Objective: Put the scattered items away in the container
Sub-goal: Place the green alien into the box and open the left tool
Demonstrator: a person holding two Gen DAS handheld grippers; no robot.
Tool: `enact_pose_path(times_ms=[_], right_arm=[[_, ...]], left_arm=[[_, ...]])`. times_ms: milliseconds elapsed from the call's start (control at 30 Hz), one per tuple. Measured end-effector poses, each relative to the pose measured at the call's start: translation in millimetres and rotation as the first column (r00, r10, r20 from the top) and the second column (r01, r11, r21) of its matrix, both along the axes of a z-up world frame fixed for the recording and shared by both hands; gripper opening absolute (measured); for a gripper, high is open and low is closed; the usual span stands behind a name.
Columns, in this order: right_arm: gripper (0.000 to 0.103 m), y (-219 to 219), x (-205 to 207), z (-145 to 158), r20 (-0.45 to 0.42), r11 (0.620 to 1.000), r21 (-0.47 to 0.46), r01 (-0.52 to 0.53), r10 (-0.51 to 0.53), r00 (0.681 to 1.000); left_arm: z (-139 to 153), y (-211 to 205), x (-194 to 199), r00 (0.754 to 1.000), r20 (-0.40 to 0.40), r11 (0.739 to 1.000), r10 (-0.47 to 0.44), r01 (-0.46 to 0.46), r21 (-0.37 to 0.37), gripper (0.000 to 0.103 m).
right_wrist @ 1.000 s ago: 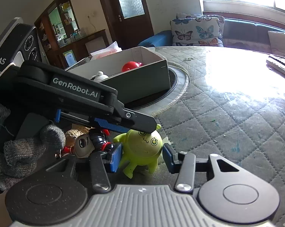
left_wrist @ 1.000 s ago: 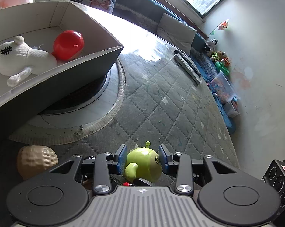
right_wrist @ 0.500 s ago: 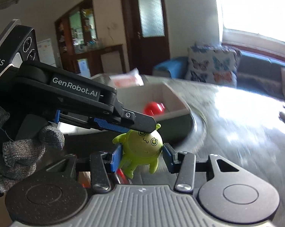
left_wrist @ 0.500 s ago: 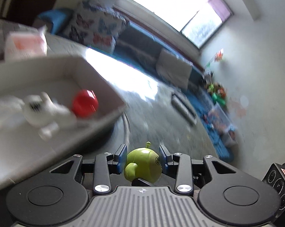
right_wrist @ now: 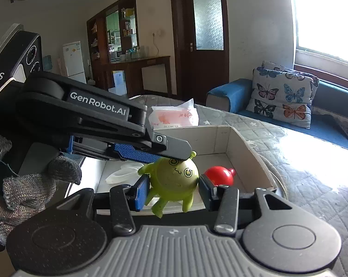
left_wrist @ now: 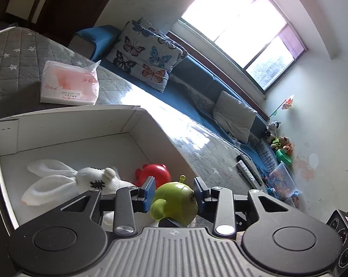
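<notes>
A green alien toy [left_wrist: 175,203] is held between both grippers at once. My left gripper [left_wrist: 175,190] is shut on its body; my right gripper [right_wrist: 172,191] is shut on it too, from another side. The left gripper's fingers [right_wrist: 150,154] cross above the toy [right_wrist: 174,182] in the right wrist view. The toy hangs over the near edge of the white cardboard box [left_wrist: 65,124]. Inside the box lie a white plush rabbit [left_wrist: 65,180] and a red round toy [left_wrist: 154,173], which also shows in the right wrist view [right_wrist: 219,175].
A pink tissue pack [left_wrist: 70,84] lies on the quilted grey table cover [left_wrist: 14,62] beyond the box. Remote controls [left_wrist: 247,169] lie further right on the table. A blue sofa with butterfly cushions [left_wrist: 148,55] runs along the window wall.
Both grippers have lifted the green alien toy off the table and carried it up over the box's near edge. The items left on the table have dropped out of view.
</notes>
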State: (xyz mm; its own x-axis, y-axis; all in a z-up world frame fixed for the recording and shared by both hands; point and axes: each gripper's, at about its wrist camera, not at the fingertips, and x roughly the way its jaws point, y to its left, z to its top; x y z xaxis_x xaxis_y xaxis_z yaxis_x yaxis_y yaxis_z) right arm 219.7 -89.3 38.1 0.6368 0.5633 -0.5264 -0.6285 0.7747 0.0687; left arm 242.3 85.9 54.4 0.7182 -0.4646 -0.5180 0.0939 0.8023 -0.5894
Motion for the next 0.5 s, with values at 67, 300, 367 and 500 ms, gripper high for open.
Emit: enact_pose_path(times_ms=[67, 300, 367, 500], right_arm=[[0.046, 5, 5, -4, -0.006, 1.000, -0.009, -0.004, 0.003, 1.000], [0.046, 13, 23, -15, -0.033, 1.000, -0.003, 0.000, 0.000, 0.999], [0.046, 15, 28, -18, -0.037, 1.000, -0.010, 0.001, -0.001, 0.999], [0.046, 17, 33, -24, -0.050, 1.000, -0.016, 0.001, -0.002, 0.999]], left_arm=[[-3, 3, 4, 1.000, -0.006, 1.000, 0.004, -0.004, 0.000, 0.039], [-16, 9, 20, 0.999, -0.026, 1.000, 0.025, -0.025, -0.006, 0.039], [-19, 10, 24, 0.999, -0.031, 1.000, 0.029, -0.029, -0.004, 0.039], [-27, 10, 30, 0.999, -0.043, 1.000, 0.031, -0.031, 0.002, 0.039]])
